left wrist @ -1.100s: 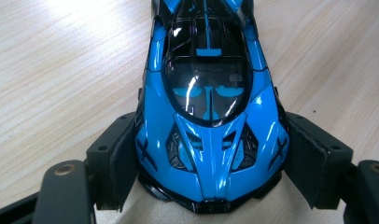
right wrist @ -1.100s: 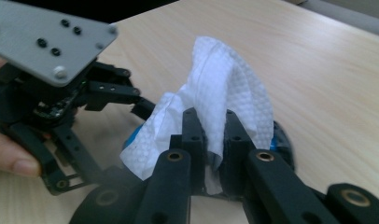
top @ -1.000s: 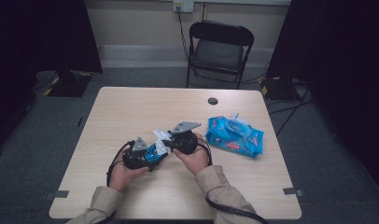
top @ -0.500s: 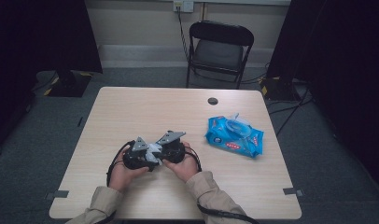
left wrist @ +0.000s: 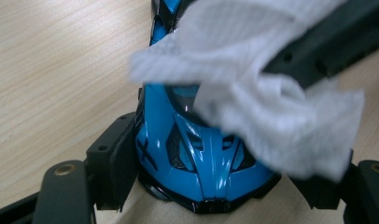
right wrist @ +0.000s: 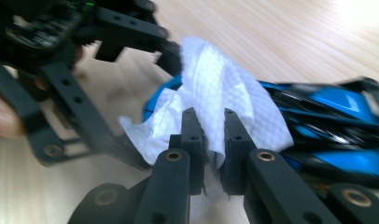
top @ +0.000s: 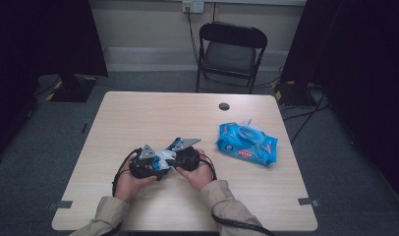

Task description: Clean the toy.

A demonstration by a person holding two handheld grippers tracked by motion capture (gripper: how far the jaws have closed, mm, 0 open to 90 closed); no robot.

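While the left gripper (left wrist: 211, 186) clamps the blue toy car (left wrist: 201, 158) near the table's (top: 138, 113) front edge, the right gripper (right wrist: 210, 135), pinching a white wipe (right wrist: 215, 88), has dropped onto the car since a second ago (wiping looks underway).

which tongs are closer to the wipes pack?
Right. The right tongs, pinching a white wipe over the blue toy car, sit nearer the wipes pack; the left tongs, clamping the car, lie farther left.
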